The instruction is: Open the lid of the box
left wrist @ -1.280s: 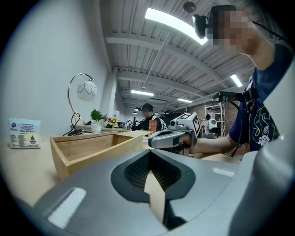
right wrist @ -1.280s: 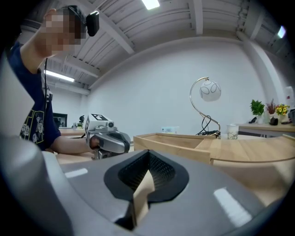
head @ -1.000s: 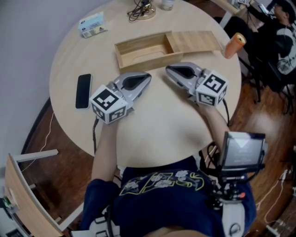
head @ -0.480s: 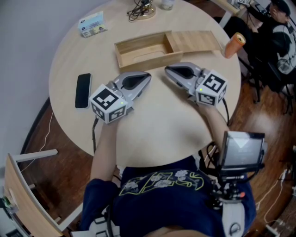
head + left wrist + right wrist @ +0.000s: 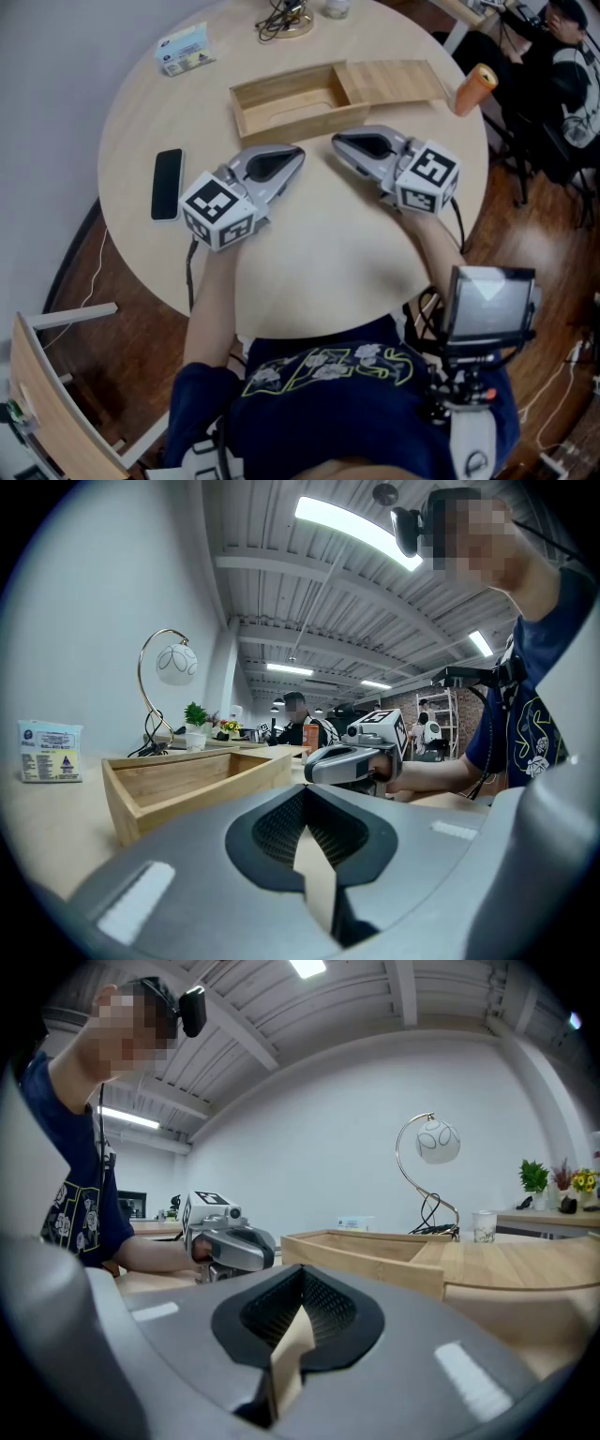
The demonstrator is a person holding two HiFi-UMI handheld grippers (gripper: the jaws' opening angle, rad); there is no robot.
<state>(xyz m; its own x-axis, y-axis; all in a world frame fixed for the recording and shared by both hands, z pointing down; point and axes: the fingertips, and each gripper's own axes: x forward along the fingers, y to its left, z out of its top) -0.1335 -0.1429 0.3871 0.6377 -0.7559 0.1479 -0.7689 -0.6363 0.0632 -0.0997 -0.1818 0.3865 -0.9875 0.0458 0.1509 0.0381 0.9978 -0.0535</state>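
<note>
A wooden box point(image 5: 286, 103) lies on the round table point(image 5: 309, 253), its sliding lid point(image 5: 394, 82) pushed out to the right, so the tray stands uncovered. The empty box point(image 5: 187, 782) fills the left of the left gripper view; the box point(image 5: 366, 1258) and its lid point(image 5: 520, 1265) lie ahead in the right gripper view. My left gripper point(image 5: 298, 153) rests shut and empty just in front of the box. My right gripper point(image 5: 337, 142) rests beside it, also shut and empty. Both tips point at each other, a little apart.
A black phone point(image 5: 168, 184) lies at the table's left. A tissue packet point(image 5: 185, 50) and a lamp base with cables point(image 5: 289, 21) sit at the far side. An orange can point(image 5: 475, 89) stands near the right rim, a screen point(image 5: 490, 305) beside me.
</note>
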